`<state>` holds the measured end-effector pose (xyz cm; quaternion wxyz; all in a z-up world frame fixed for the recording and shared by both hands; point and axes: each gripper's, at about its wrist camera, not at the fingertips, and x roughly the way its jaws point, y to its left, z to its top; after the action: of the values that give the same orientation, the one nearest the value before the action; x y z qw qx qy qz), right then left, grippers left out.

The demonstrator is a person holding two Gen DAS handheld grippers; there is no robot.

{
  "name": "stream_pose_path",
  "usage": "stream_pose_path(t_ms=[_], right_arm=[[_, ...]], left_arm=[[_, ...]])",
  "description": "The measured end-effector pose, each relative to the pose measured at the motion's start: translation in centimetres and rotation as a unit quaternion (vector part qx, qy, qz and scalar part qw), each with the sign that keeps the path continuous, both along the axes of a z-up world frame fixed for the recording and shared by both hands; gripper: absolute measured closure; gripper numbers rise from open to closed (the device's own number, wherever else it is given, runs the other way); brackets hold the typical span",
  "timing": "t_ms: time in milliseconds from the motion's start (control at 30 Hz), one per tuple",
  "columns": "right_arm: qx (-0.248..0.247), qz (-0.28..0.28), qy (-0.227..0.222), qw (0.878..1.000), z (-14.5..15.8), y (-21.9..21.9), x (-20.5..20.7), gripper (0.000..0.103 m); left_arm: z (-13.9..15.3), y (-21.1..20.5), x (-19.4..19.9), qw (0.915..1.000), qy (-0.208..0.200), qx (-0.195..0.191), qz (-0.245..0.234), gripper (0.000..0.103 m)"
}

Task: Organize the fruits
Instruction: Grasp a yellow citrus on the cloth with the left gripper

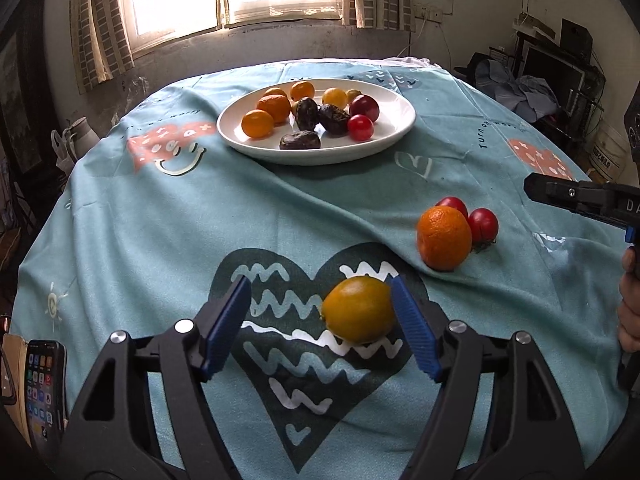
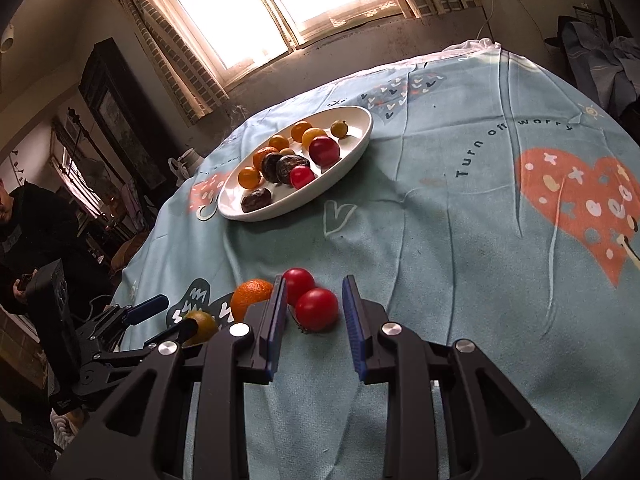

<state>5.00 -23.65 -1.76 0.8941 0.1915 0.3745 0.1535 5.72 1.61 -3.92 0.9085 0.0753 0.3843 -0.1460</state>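
Left gripper (image 1: 318, 284) hangs spread wide over the tablecloth (image 1: 160, 240). A yellow fruit (image 1: 358, 308) lies between its pads, hard against the right one, well short of the plate (image 1: 248, 140) at twelve o'clock. Closing from this off-centre stance would likely nudge the round fruit so that it rolls toward six o'clock and the table edge. At two o'clock an orange (image 1: 444, 238) touches two tomatoes (image 1: 483, 224). The right gripper (image 2: 314, 280) points at them, jaws drawn close and pinching nothing. Pushed ahead this narrow, it would probably shove the near tomato (image 2: 316, 308) or bruise it.
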Motion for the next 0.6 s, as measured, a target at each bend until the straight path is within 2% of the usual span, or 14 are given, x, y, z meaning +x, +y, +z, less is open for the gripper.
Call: stream_pose_path(t_ms=[200,267,367,433,500,567,600], right_arm=[[-0.008,0.009,-0.006,1.0,0.0,0.5,-0.2,0.071],[-0.012,0.008,-0.006,1.0,0.0,0.5,-0.2,0.063],[-0.019,0.007,-0.008,1.0,0.0,0.7,-0.2,0.061],[-0.022,0.009,-0.003,1.0,-0.2,0.8,-0.2,0.061],[-0.025,0.012,0.0,1.0,-0.4,1.0,-0.2,0.061],[-0.03,0.017,0.0,0.999,-0.4,1.3,-0.2,0.061],[-0.033,0.019,0.0,0.999,-0.5,1.4,-0.2,0.061]], left_arm=[[-0.5,-0.5,0.3,0.9996,0.023,-0.004,-0.018,0.027],[-0.7,-0.6,0.4,0.9993,0.029,-0.002,-0.022,0.027],[-0.9,-0.8,0.6,0.9989,0.039,-0.002,-0.025,0.028],[-1.0,-0.8,0.6,0.9989,0.04,-0.002,-0.023,0.034],[-1.2,-0.7,0.8,0.9987,0.046,-0.004,-0.023,0.052],[-1.2,-0.7,0.7,0.9983,0.05,-0.011,-0.027,0.059],[-1.2,-0.8,0.6,0.9985,0.047,-0.008,-0.026,0.059]])
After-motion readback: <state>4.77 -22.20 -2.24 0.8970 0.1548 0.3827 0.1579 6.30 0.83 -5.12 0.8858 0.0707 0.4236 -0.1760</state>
